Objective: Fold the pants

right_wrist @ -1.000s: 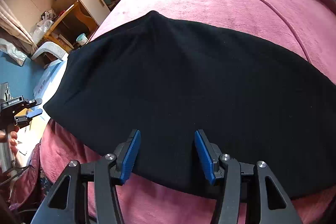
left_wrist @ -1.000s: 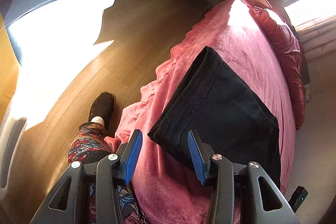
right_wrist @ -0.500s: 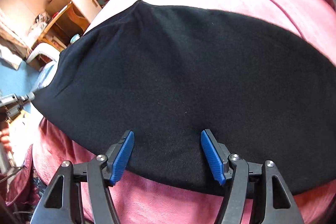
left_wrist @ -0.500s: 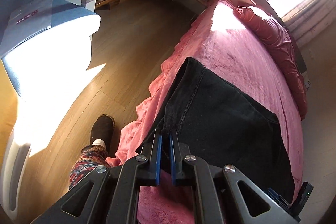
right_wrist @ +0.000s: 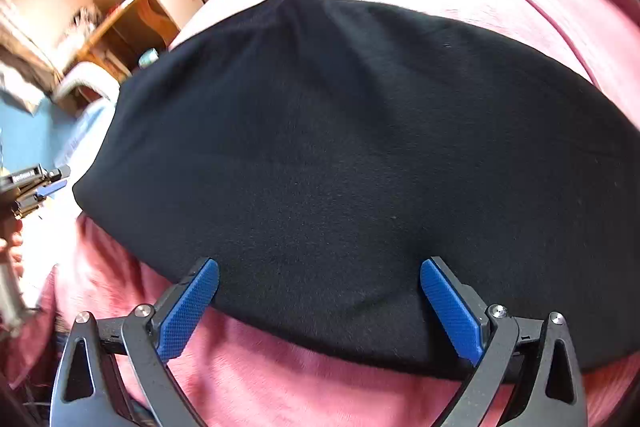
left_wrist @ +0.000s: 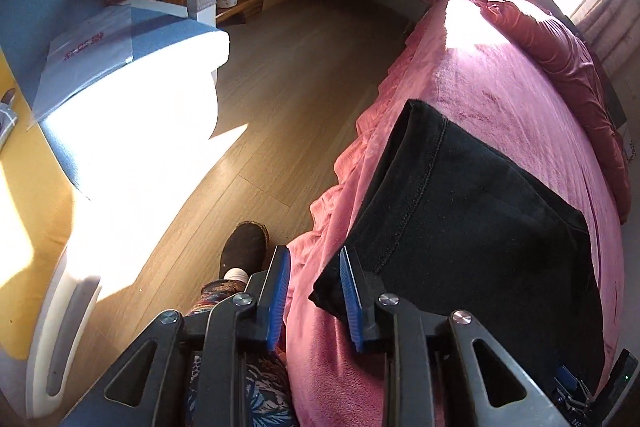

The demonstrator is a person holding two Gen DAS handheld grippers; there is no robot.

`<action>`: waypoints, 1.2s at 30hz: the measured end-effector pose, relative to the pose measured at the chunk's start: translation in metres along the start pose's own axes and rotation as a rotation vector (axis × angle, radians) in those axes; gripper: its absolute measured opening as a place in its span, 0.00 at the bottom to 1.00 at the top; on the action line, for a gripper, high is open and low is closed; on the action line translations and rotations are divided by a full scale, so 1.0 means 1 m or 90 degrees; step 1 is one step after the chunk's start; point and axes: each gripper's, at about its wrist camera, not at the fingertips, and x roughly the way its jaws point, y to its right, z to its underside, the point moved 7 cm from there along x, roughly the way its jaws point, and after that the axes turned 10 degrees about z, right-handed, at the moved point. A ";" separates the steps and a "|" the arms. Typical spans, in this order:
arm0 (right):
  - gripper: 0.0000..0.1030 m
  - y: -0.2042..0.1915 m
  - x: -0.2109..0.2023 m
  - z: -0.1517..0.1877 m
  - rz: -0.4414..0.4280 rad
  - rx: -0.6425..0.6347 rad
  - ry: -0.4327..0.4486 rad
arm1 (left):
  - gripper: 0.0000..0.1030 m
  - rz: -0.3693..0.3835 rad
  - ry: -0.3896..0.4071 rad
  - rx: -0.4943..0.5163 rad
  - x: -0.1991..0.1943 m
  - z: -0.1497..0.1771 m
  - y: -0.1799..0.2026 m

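We note both tools share one build. Left gripper (left_wrist: 314,291): black plastic arms with triangular cut-outs, round silver screws at the pivots, and blue ribbed pads (left_wrist: 278,291) lining the inner faces of both fingers. Right gripper (right_wrist: 320,307): same black frame, same silver screws, blue pads (right_wrist: 448,307) with a fine dotted texture. In the right wrist view the left tool shows small white lettering, illegible to us. The person wears patterned trousers (left_wrist: 224,307) in red, blue and white, a white sock (left_wrist: 237,273) and a dark brown slipper (left_wrist: 244,245).
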 end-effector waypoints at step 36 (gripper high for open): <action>0.42 0.406 -0.127 0.156 0.044 0.800 0.191 | 0.30 0.118 -0.122 0.296 0.044 0.092 0.190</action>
